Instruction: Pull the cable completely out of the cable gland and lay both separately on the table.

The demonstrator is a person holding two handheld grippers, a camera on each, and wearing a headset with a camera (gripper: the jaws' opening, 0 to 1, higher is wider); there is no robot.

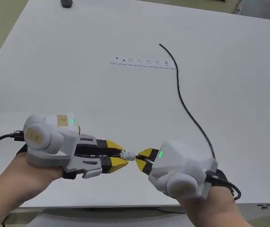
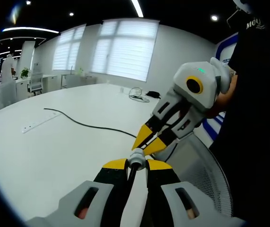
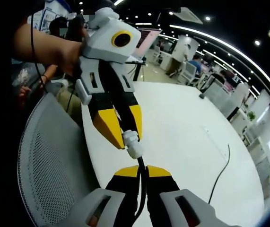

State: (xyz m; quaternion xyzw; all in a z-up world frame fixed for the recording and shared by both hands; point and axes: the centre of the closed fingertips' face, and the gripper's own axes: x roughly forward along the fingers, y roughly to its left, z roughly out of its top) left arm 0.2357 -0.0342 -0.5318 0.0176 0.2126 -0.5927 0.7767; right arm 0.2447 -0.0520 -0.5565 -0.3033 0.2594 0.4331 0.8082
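The small white cable gland (image 1: pixel 128 155) hangs in the air between the two grippers, just above the table's near edge. My left gripper (image 1: pixel 121 156) comes in from the left and is shut on the gland (image 2: pixel 136 158). Facing it from the right, my right gripper (image 1: pixel 140 160) is shut on the thin black cable (image 3: pixel 143 182), which leaves the gland (image 3: pixel 131 143) and runs down between its jaws. The yellow fingertips of the two grippers almost touch. In the left gripper view a dark line, likely more cable (image 2: pixel 131 178), runs back between the left jaws.
The white table (image 1: pixel 78 90) holds a white power strip (image 1: pixel 144 62) at mid-distance, and its black cord (image 1: pixel 187 108) snakes toward the near right edge. A dark object (image 1: pixel 66 3) lies at the far edge. A mesh chair (image 3: pixel 49 161) stands below the grippers.
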